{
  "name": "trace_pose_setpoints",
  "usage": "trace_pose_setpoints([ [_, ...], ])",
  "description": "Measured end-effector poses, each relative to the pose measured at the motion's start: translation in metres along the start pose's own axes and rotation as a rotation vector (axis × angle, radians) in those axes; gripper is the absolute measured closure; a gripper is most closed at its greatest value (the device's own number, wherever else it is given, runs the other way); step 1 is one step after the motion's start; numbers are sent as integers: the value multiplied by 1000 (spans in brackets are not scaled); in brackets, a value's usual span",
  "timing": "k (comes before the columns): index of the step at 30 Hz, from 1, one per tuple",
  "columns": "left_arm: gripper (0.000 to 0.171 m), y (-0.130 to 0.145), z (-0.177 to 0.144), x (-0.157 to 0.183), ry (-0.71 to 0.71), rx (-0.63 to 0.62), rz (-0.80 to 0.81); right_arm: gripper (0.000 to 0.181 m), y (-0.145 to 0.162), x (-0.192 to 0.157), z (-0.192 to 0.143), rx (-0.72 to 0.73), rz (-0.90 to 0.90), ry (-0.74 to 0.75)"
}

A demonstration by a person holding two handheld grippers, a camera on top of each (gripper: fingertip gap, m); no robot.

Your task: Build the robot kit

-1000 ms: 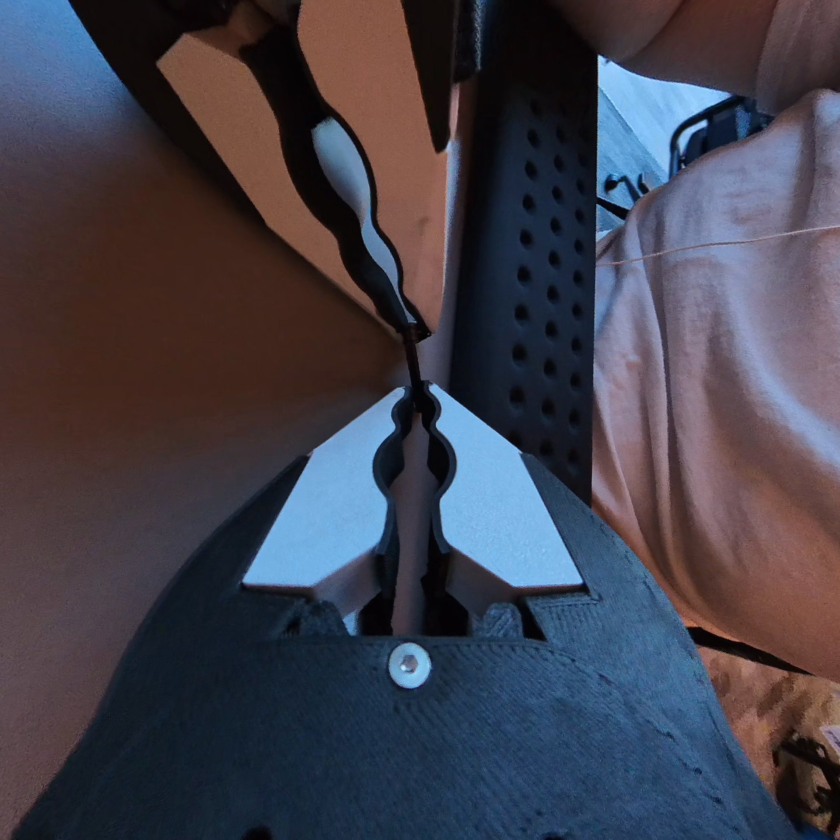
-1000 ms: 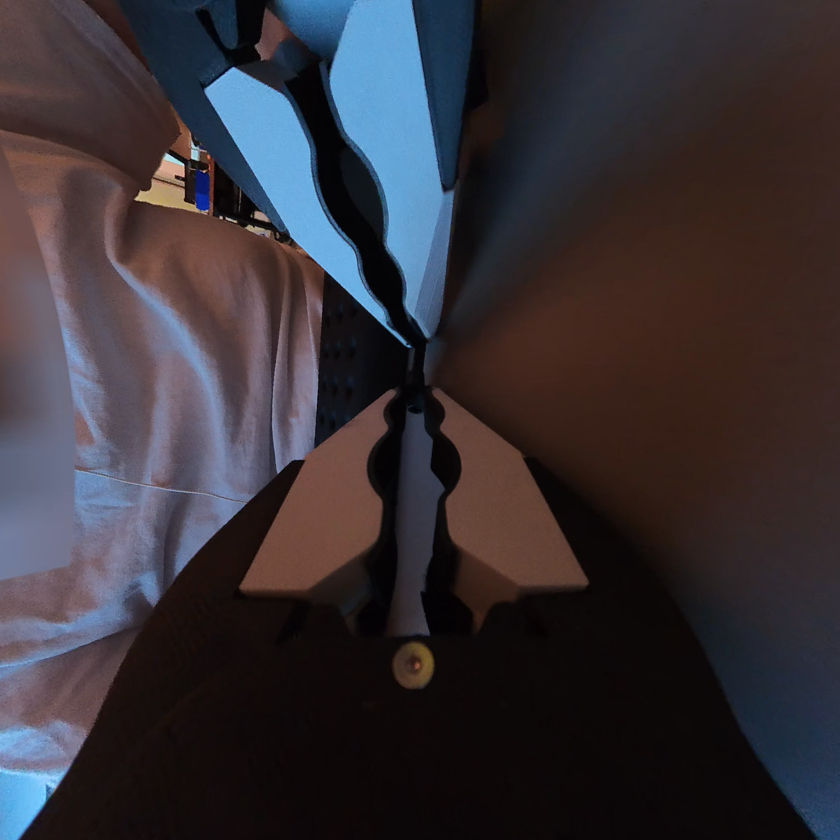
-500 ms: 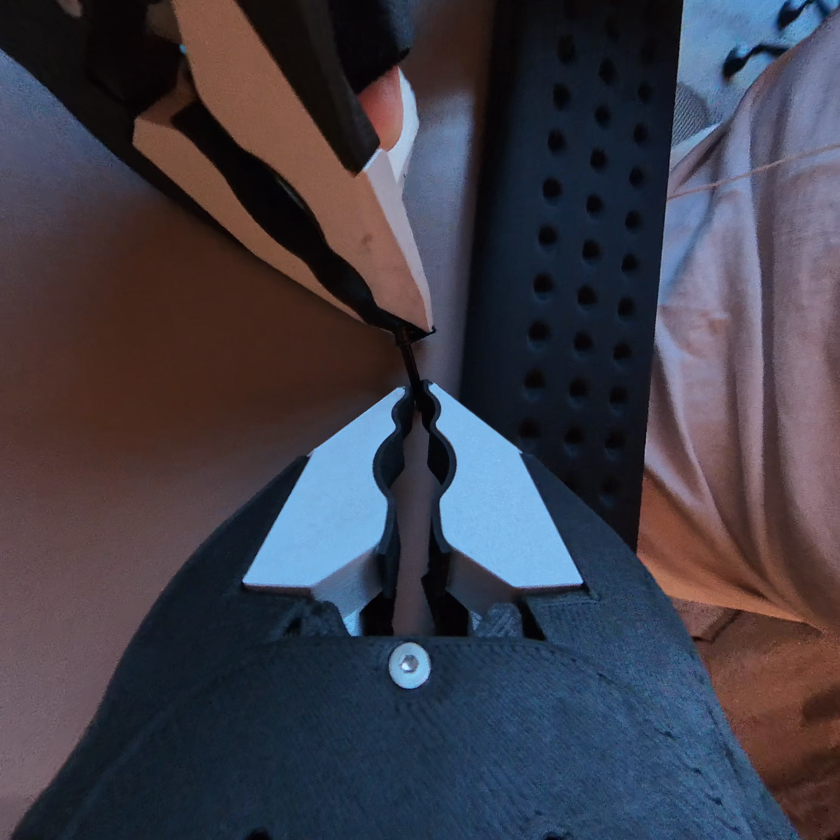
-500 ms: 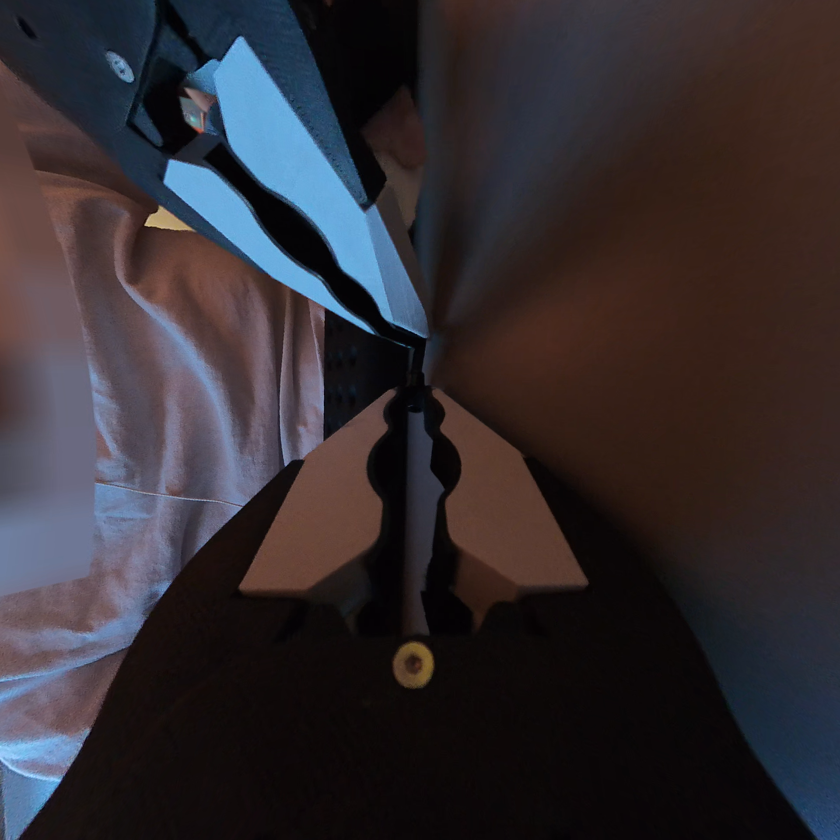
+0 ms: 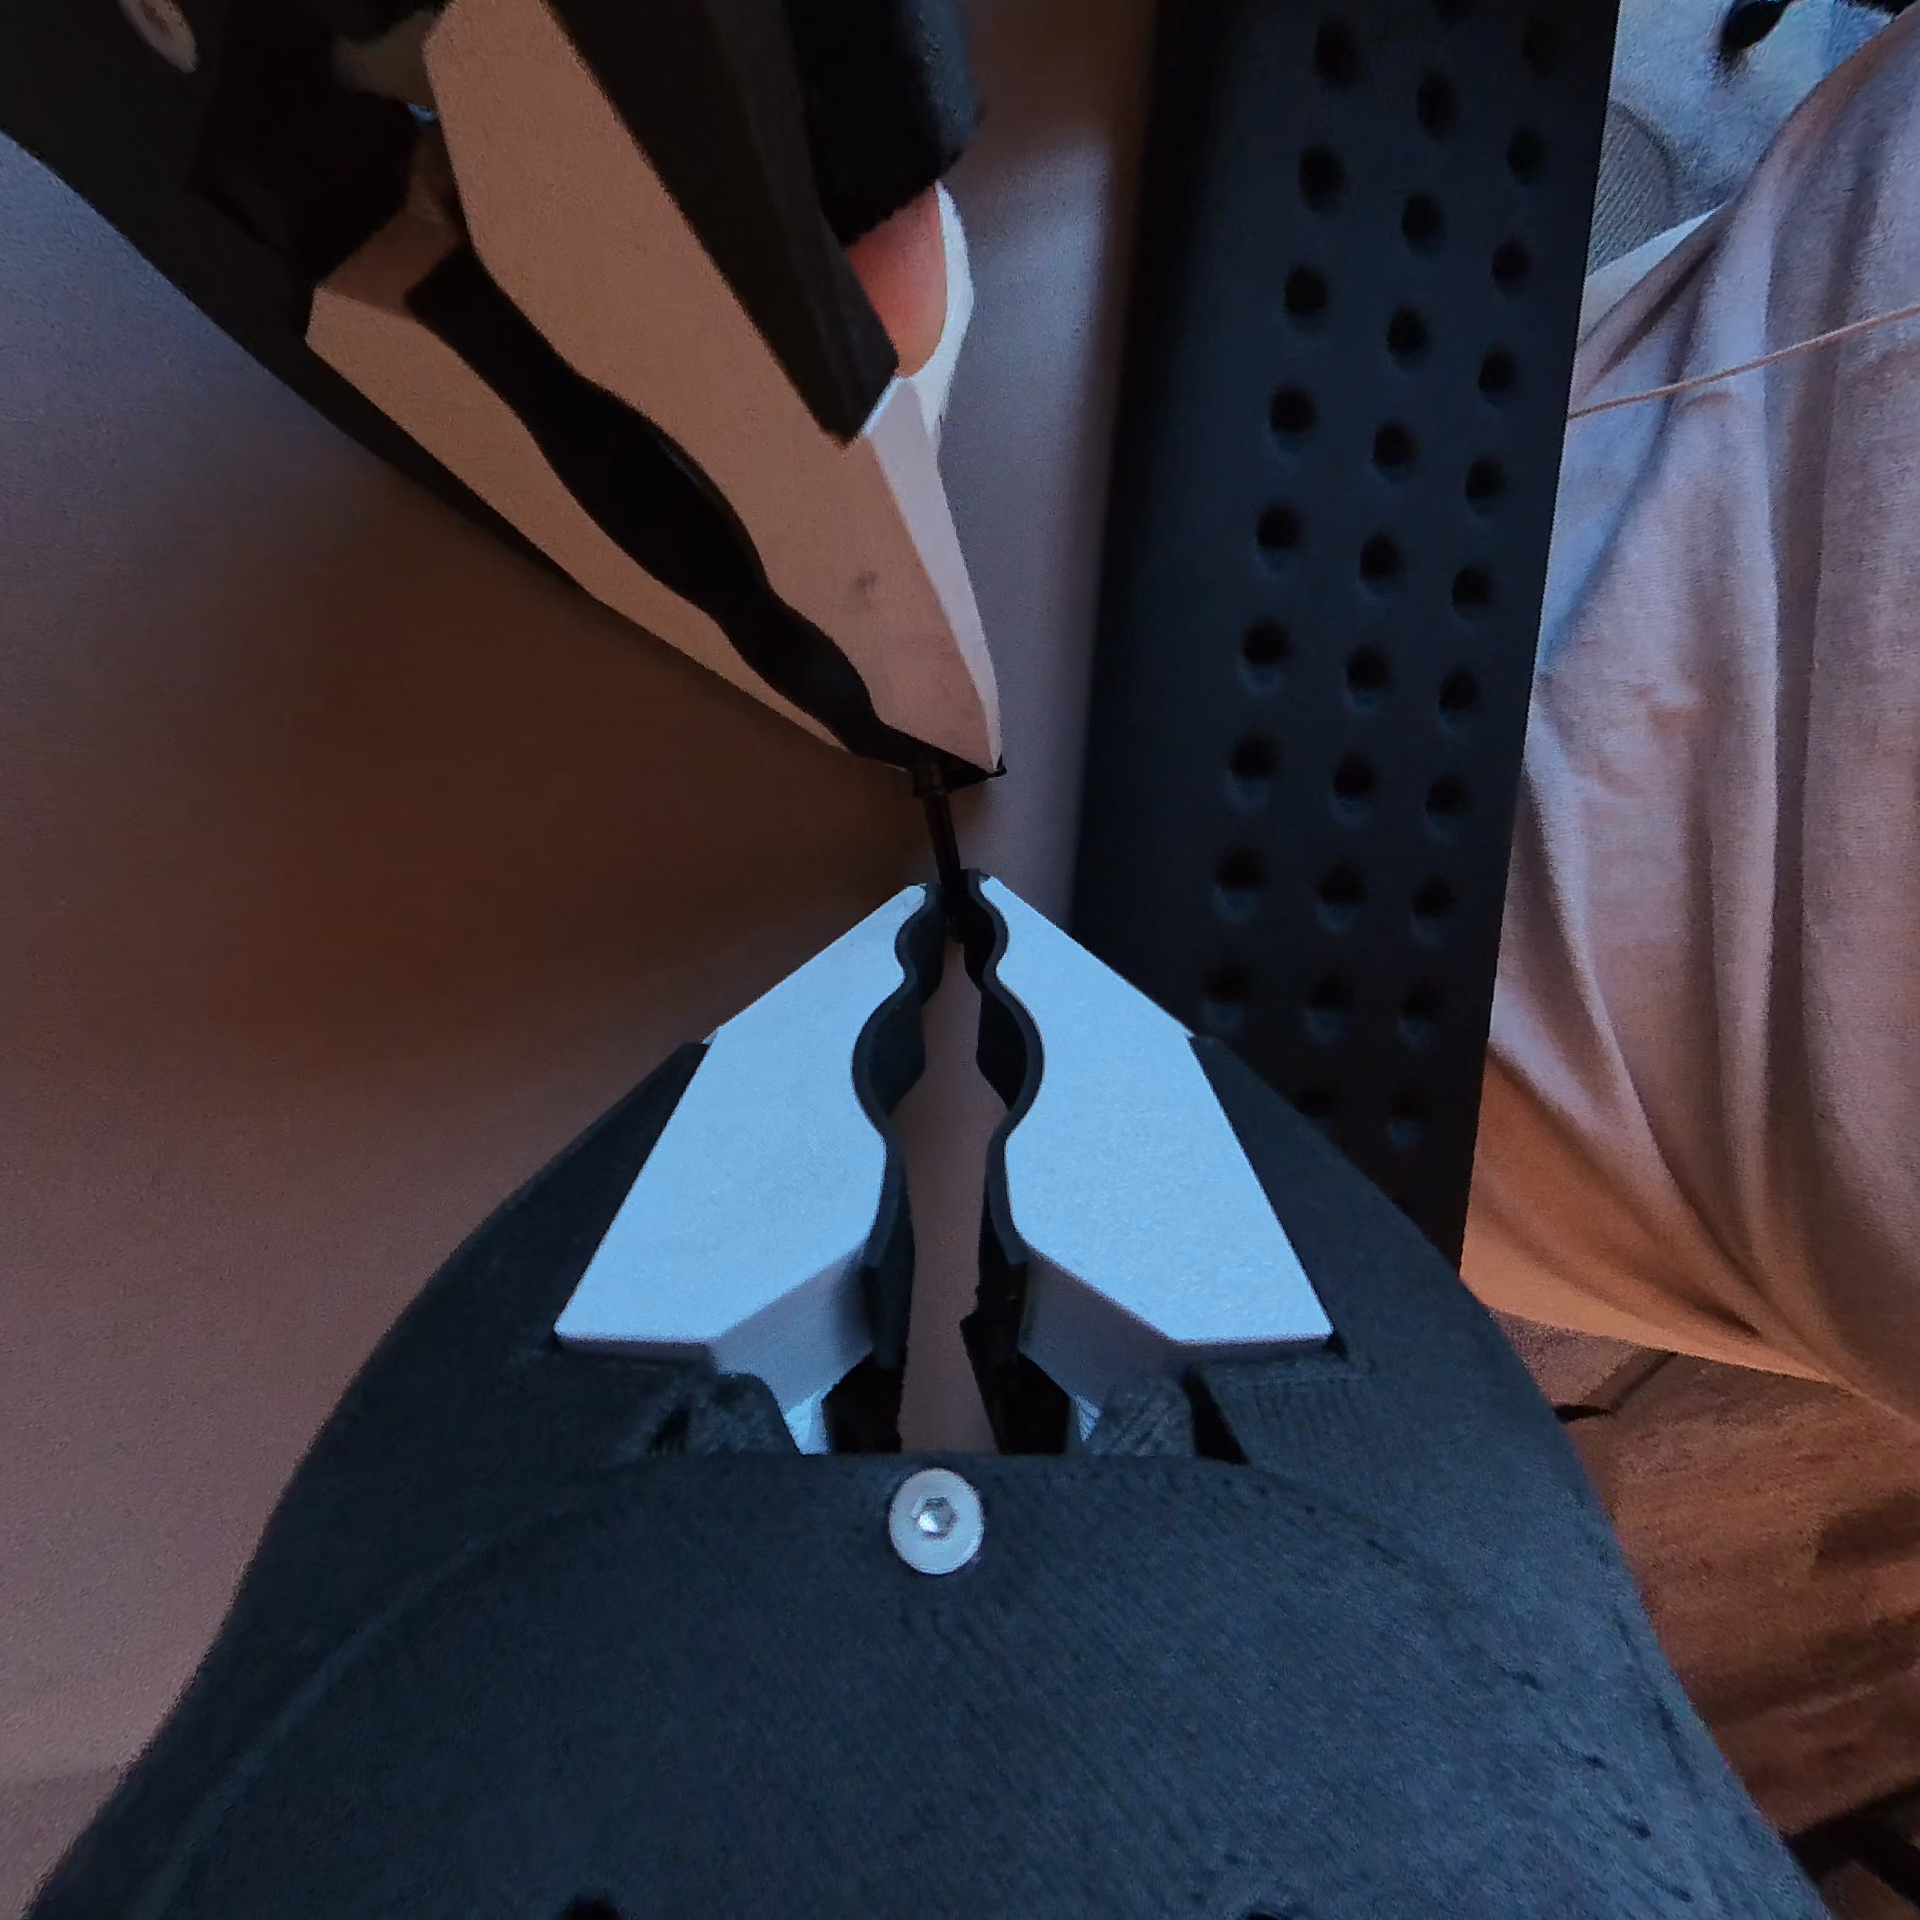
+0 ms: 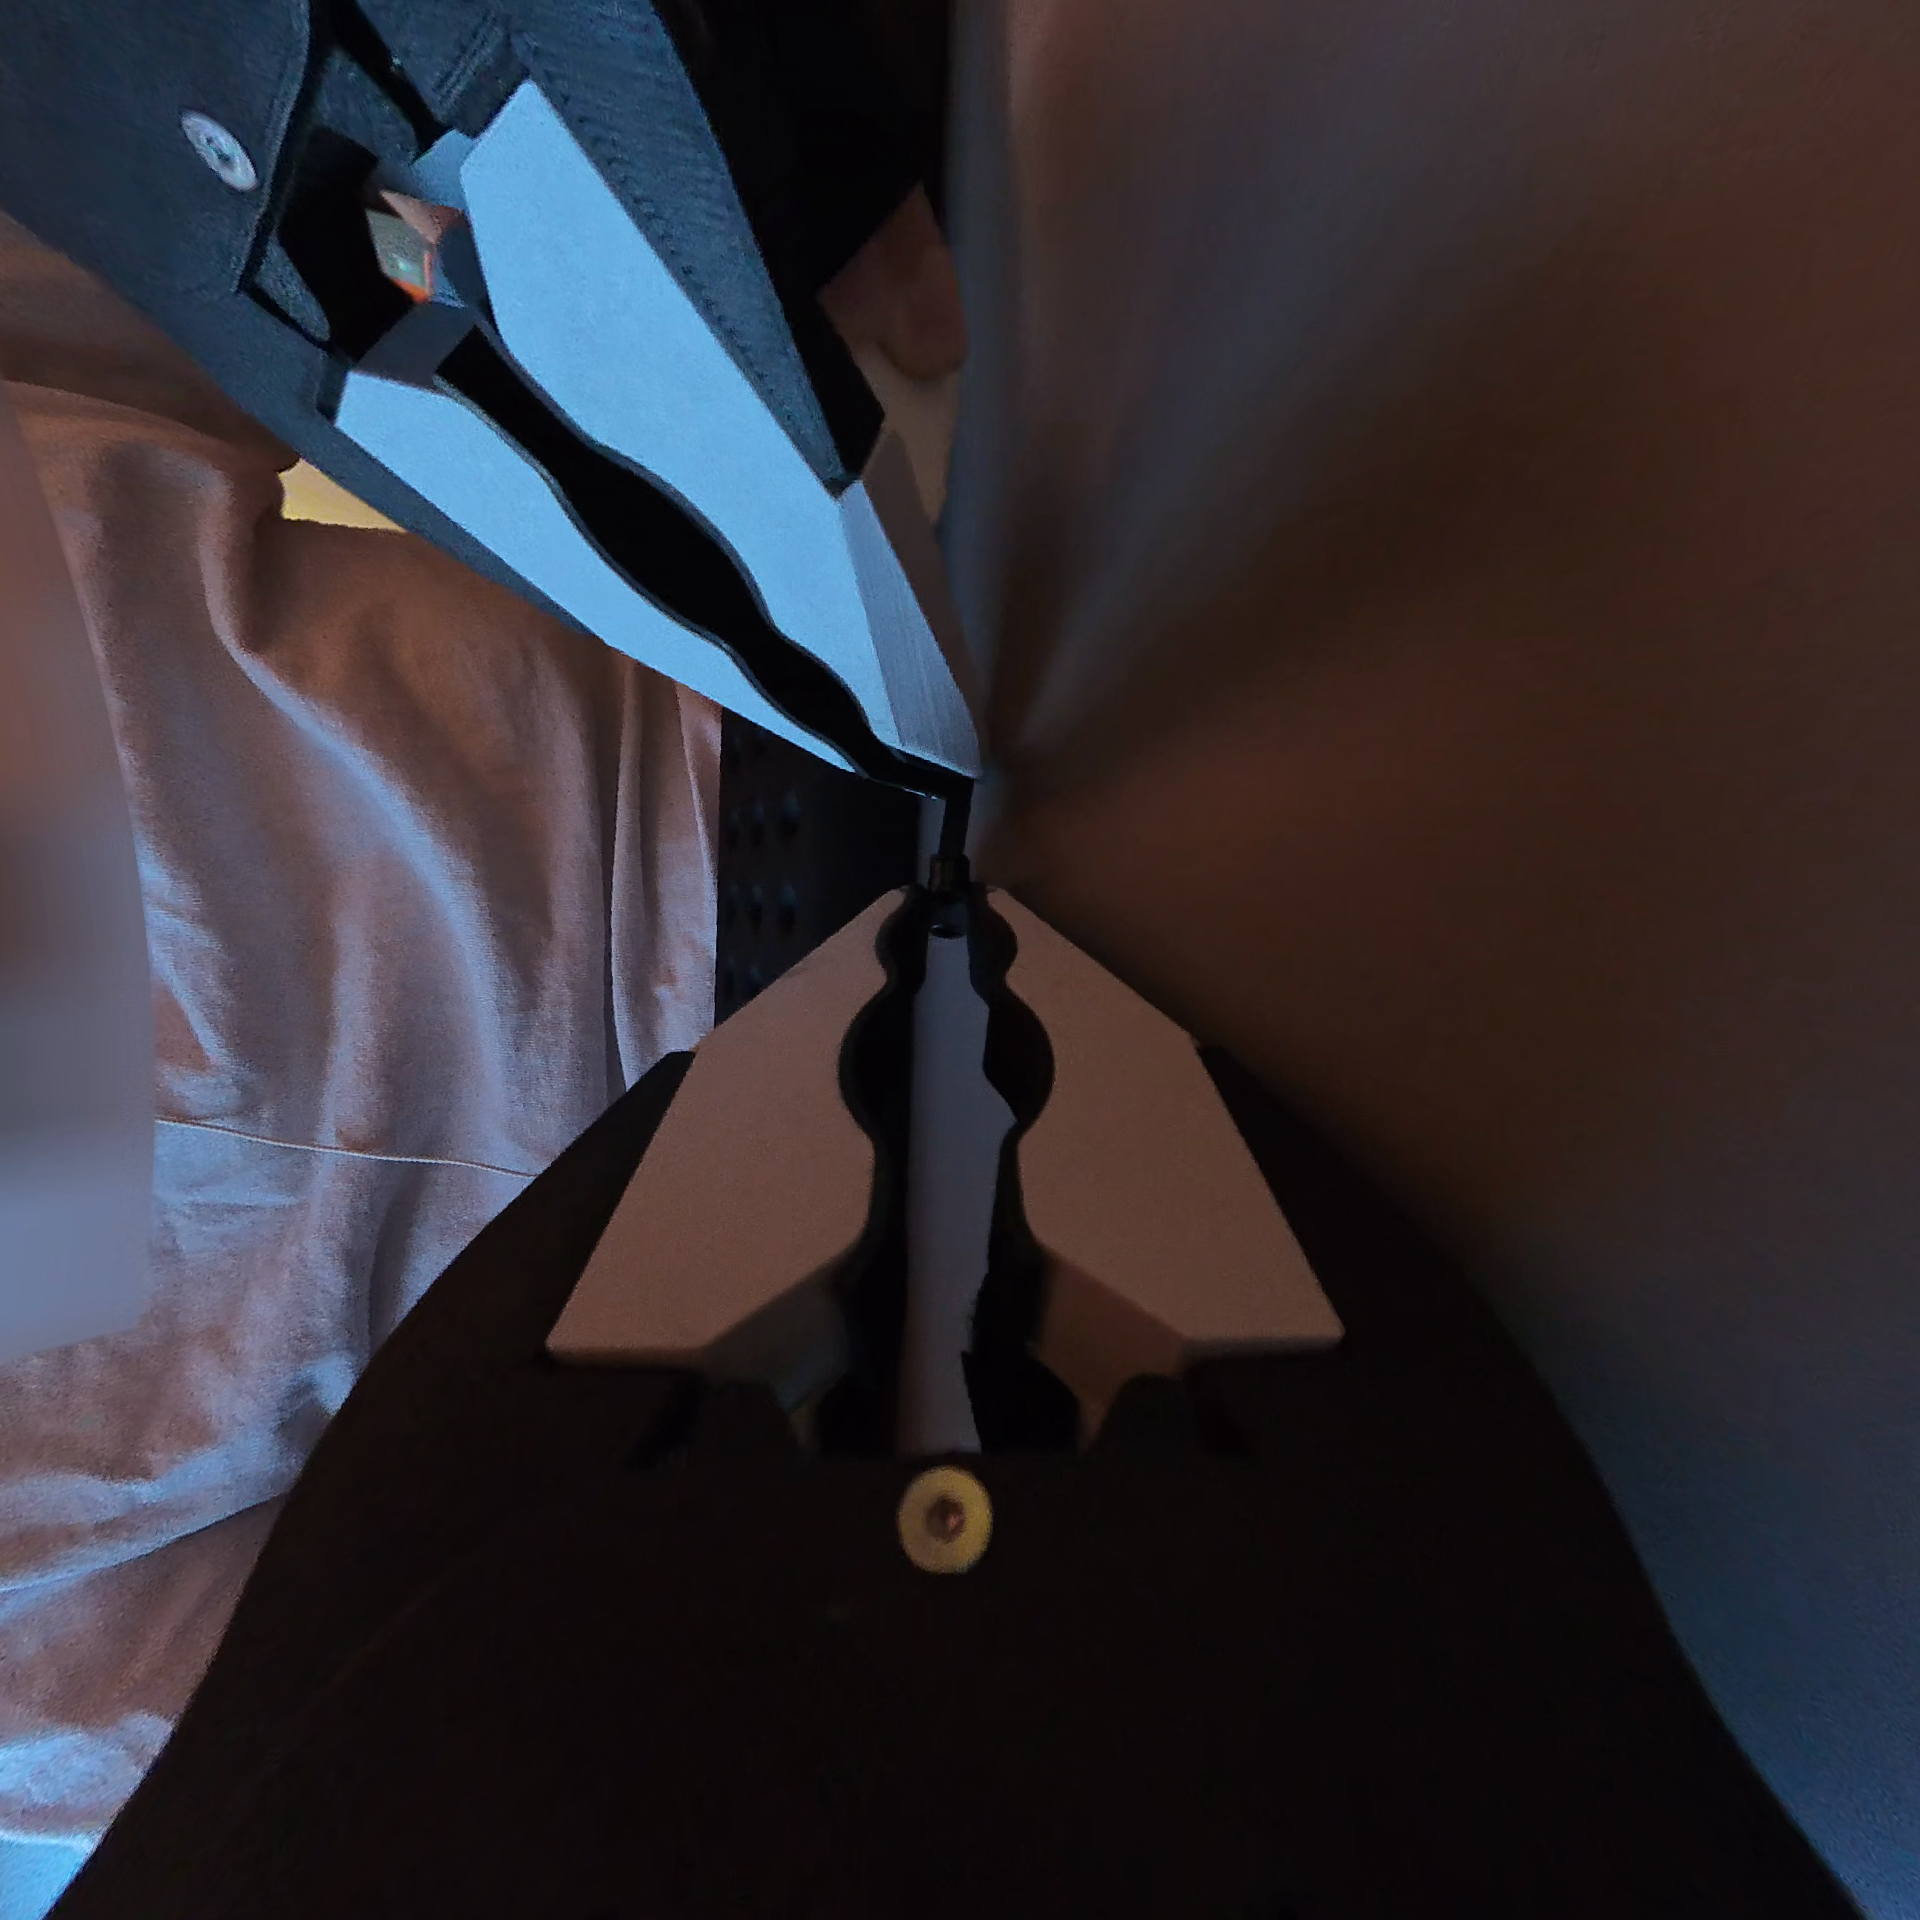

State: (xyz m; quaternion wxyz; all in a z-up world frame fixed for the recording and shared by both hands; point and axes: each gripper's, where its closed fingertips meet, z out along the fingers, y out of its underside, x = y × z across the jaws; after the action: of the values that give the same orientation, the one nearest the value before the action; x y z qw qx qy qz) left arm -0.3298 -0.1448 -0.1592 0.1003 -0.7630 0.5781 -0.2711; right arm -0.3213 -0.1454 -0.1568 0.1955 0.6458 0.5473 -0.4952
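A short thin black strip (image 5: 940, 831) is stretched between my two grippers, tip to tip. In the left wrist view my left gripper (image 5: 951, 896) is shut on its lower end. My right gripper (image 5: 935, 764) comes in from the upper left, shut on the other end. In the right wrist view my right gripper (image 6: 945, 899) pinches the strip (image 6: 948, 842), and my left gripper (image 6: 940, 784) comes in from the upper left, shut on the far end. A bare fingertip (image 5: 914, 270) shows behind the right gripper.
A black perforated panel (image 5: 1351, 623) stands upright just right of the tips and also shows in the right wrist view (image 6: 758, 883). A person's light shirt (image 5: 1714, 727) (image 6: 364, 935) is close beside it. A smooth brown surface (image 5: 312, 831) (image 6: 1455, 831) fills the other side.
Over the last second each gripper has swung to lean in more from the upper left in the other's view. The perforated panel fills more of the left wrist view. Both stay shut on the strip.
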Motion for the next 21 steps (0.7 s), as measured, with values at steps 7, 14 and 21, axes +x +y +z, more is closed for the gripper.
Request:
trace_pose_setpoints([
  [7,171,1,0,1,-27,-84,96,175,0,0,2,-16,1,3],
  [14,171,2,1,2,-43,-176,215,175,1,-1,3,-32,-16,-2],
  [21,171,2,-1,-1,-79,-261,295,175,2,-1,3,-35,-21,-4],
])
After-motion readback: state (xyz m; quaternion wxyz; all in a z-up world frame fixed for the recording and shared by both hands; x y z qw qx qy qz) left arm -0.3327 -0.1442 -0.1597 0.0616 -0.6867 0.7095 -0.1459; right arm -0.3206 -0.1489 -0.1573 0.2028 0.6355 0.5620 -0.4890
